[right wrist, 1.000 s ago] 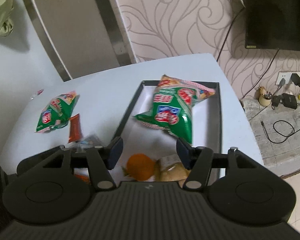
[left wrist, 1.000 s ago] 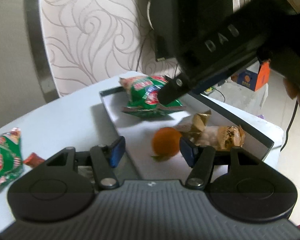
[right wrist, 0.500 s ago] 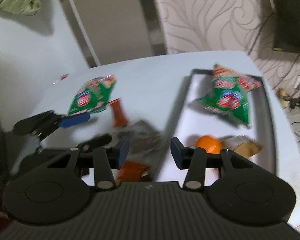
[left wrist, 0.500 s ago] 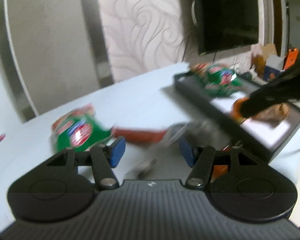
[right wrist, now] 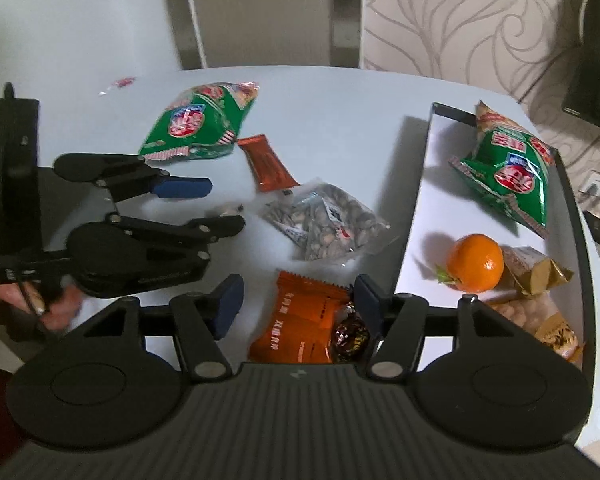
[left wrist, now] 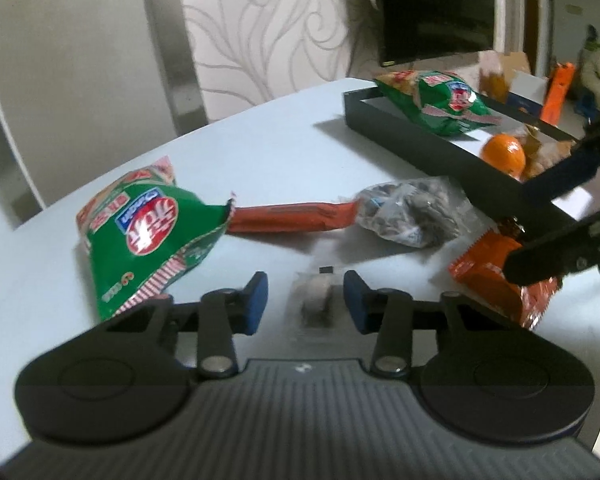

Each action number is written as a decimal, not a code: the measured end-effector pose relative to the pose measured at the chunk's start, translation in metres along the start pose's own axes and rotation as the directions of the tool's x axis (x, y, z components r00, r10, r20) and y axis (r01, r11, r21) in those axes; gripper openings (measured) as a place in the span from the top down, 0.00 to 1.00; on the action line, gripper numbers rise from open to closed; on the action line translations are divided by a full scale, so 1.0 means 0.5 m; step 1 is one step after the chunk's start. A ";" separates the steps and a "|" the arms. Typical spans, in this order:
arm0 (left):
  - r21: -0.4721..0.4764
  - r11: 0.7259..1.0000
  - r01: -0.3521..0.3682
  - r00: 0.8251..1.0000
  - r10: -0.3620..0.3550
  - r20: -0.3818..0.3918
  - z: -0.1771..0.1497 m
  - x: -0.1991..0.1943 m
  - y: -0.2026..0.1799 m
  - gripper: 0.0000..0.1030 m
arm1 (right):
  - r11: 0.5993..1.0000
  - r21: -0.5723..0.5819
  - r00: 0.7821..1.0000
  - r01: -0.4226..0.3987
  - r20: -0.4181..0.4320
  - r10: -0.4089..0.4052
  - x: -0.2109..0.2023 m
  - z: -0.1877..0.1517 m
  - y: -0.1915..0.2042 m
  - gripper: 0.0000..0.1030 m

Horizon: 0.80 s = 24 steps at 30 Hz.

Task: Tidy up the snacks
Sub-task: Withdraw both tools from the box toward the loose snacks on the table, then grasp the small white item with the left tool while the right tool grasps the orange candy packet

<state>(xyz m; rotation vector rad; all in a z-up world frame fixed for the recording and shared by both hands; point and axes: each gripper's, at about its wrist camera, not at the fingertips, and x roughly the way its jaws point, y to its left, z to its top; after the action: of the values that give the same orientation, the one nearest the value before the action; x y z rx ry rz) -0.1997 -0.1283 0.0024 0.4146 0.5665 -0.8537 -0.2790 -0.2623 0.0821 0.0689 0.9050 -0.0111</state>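
My left gripper (left wrist: 305,305) is open low over the table, with a small grey wrapped sweet (left wrist: 315,304) between its fingers; it also shows in the right wrist view (right wrist: 220,204). My right gripper (right wrist: 298,300) is open above an orange packet (right wrist: 300,320) and a dark foil sweet (right wrist: 350,336). On the table lie a green snack bag (right wrist: 200,122), a red bar (right wrist: 266,162) and a clear bag of seeds (right wrist: 324,222). The black tray (right wrist: 420,184) holds a second green bag (right wrist: 508,168), an orange (right wrist: 476,262) and gold-wrapped snacks (right wrist: 536,270).
The white table (right wrist: 340,92) has a rounded edge at the right beside the tray. A patterned wall, a dark TV (left wrist: 436,4) and boxes on the floor (left wrist: 528,84) lie beyond it. A small red-and-white wrapper (right wrist: 120,83) lies at the far left.
Both grippers have swung left from above the tray to the loose snacks on the table. The left gripper has come down around the small grey sweet.
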 end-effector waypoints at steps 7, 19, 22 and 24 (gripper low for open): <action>-0.004 0.998 0.062 0.998 -0.062 0.001 -0.008 -0.007 0.012 0.67 | 1.000 -0.007 0.999 0.022 -0.037 -0.023 0.008 -0.009 0.023 0.38; 0.020 0.995 0.094 0.996 -0.094 -0.009 -0.002 -0.001 0.015 0.69 | 0.998 -0.029 0.997 0.060 -0.051 -0.062 0.072 0.010 0.061 0.43; 0.011 0.995 0.097 0.995 -0.097 -0.010 -0.006 -0.006 0.018 0.69 | 0.997 -0.030 0.997 0.064 -0.037 -0.066 0.063 0.009 0.070 0.42; 0.002 0.995 0.096 0.995 -0.096 -0.008 -0.007 -0.006 0.018 0.69 | 0.995 -0.023 0.995 0.092 -0.035 -0.093 0.059 0.004 0.066 0.41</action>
<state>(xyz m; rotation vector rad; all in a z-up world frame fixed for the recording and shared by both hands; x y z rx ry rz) -0.1950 -0.1192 0.0027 0.3955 0.5968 -0.9449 -0.2577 -0.2291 0.0621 0.0070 0.9435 -0.0867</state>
